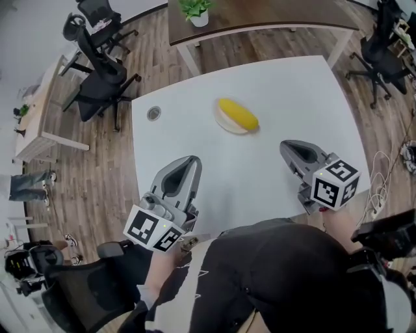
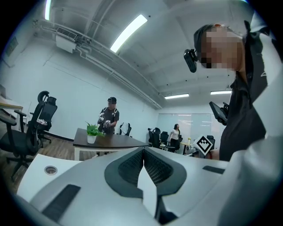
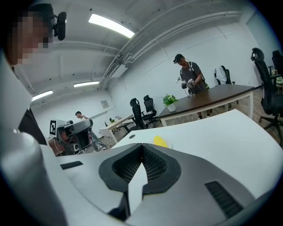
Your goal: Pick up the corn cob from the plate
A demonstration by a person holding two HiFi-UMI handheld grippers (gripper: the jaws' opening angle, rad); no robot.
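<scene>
White table (image 1: 292,84): corn cob (image 1: 238,114) on plate (image 1: 226,125), 12 o'clock of centre. Left hand-held gripper (image 1: 194,159) at 7 o'clock, right hand-held gripper (image 1: 285,146) at 4 o'clock; both jaws together, empty.

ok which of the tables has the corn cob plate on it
The white table, nearest the camera: the corn cob lies on its plate there. The dark brown table beyond holds a potted plant.
</scene>
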